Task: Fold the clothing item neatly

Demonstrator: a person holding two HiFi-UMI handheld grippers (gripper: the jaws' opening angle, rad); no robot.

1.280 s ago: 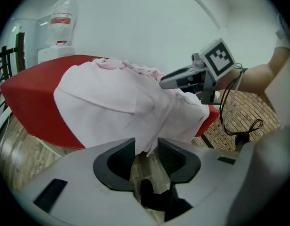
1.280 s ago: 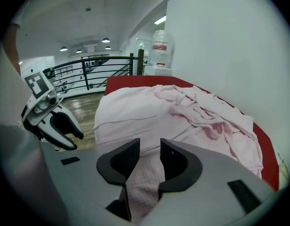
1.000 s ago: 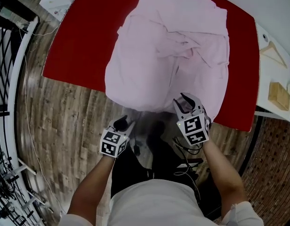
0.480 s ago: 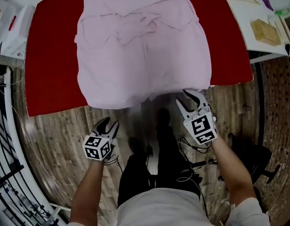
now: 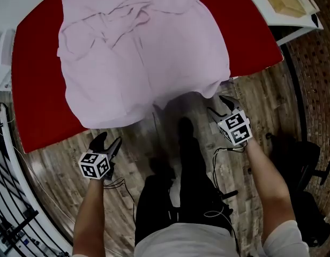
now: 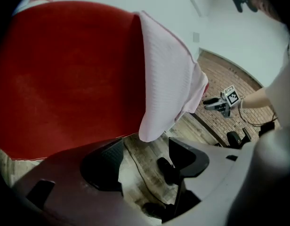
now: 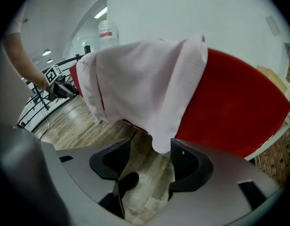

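A pale pink garment lies spread over the red table, and its near hem hangs over the table's edge. My left gripper is below the hem's left end, over the floor. Its jaws have just been opening, and nothing is between them; the hanging cloth corner is just beyond them. My right gripper is under the hem's right corner. Its jaws have also just been opening, and the cloth tip dangles near the right pad without being pressed.
A wood-plank floor runs under the table's near edge, with the person's legs and trailing cables on it. A black railing stands at the left. At the top right a white side table holds a wooden block. A dark chair base is at the right.
Both grippers have moved apart along the table's near edge and lower toward the floor. The garment now lies wider and flatter on the table, its hem hanging free.
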